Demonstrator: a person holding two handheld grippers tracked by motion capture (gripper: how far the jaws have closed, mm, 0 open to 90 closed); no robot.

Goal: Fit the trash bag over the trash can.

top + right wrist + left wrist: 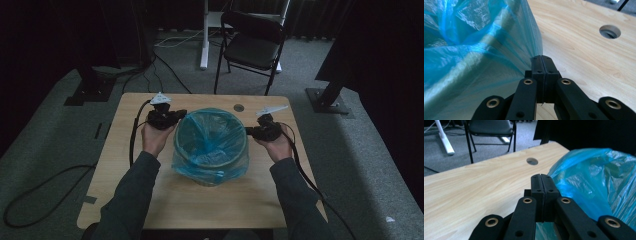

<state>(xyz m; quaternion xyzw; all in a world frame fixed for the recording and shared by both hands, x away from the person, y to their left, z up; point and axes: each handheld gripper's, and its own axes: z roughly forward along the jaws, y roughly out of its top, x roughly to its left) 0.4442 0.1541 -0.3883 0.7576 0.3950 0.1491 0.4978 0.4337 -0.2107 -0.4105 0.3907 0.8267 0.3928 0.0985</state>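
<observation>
A round bin lined with a blue plastic bag (212, 135) stands at the middle of the wooden table (200, 200). At the bag's left rim my left gripper (181, 116) has its jaws shut, pinching the film. In the left gripper view the closed jaws (541, 176) meet the edge of the bag (594, 175), and blue film shows beneath them. My right gripper (248, 131) is at the bag's right rim. In the right gripper view its jaws (541, 57) are shut on the bag (474, 50), which is pulled taut to their tips.
A round cable hole (238, 107) sits in the table behind the bin. A black folding chair (252, 45) and a white stand leg (204, 35) are on the carpet beyond the table. Cables trail from both grippers over the table's edges.
</observation>
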